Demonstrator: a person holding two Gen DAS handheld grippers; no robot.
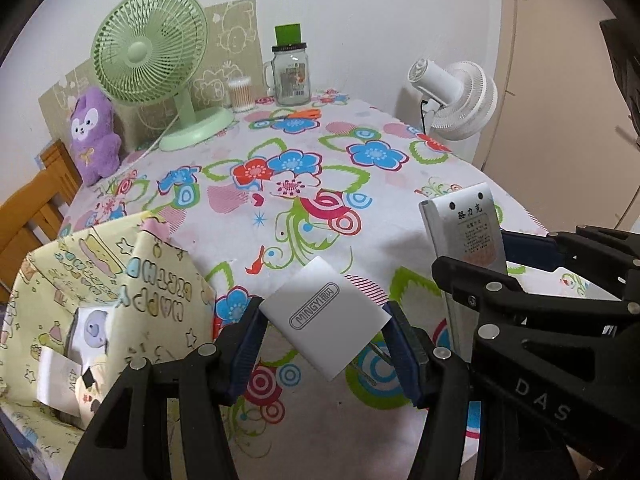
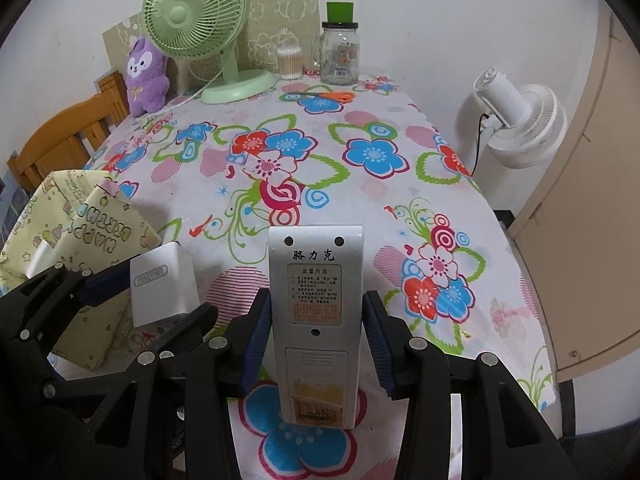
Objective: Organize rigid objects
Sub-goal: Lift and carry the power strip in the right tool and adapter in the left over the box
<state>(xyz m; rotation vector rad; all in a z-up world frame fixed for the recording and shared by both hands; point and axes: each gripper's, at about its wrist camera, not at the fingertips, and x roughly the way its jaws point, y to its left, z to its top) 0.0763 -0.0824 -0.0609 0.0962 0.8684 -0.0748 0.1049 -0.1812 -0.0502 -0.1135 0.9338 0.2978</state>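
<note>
At the table's near left corner we see a yellow gift bag point(image 1: 100, 288) printed with "HAPPY BIRTHDAY", open at the top, with a small white box point(image 1: 56, 380) showing inside it. Just to its right, our left gripper point(image 1: 326, 344) is clamped on a white charger point(image 1: 324, 320), one blue pad against each side, and the charger is tilted with its metal prongs pointing down toward the flowered tablecloth point(image 1: 280, 216). The charger is lifted off the cloth, close beside the bag's opening.

Next to it, our right gripper point(image 2: 316, 344) is closed around a silver remote point(image 2: 316, 304), holding it by its long sides with the back face and battery cover turned up. The remote hangs over the table's near edge, near its middle.

Along the far edge, from left to right, we see a purple plush toy point(image 2: 146, 76), a green desk fan point(image 2: 196, 16), a tub of cotton swabs point(image 2: 290, 62) and a glass jar point(image 2: 340, 52) with a green block on its lid. Orange-handled scissors point(image 2: 332, 97) lie just in front of the jar. Off the table's right side stands a white fan point(image 2: 520, 120).
</note>
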